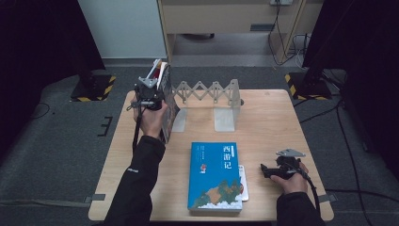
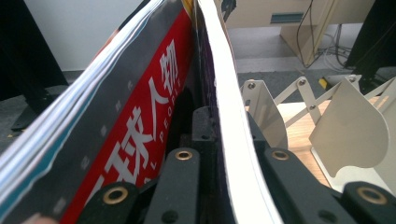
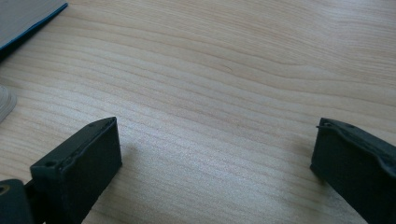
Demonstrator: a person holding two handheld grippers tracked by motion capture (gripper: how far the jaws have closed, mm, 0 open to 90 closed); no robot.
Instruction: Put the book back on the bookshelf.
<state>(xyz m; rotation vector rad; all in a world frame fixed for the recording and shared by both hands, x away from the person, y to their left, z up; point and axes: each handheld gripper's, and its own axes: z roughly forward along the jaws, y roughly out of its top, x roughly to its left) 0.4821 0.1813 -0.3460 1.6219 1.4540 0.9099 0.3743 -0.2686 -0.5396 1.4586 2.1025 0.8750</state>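
Wooden table [image 1: 273,122] spread wide; blue book [image 1: 215,176] flat at the near edge; left gripper [image 1: 149,96] clamps a magazine [image 2: 140,121] upright at the expanding rack's [image 1: 207,92] left end; right gripper [image 1: 269,170] rests on the tabletop, jaws wide apart.

Left gripper [image 1: 151,96] raised and clamped tight, right gripper [image 3: 212,158] resting low (jaws wide apart).
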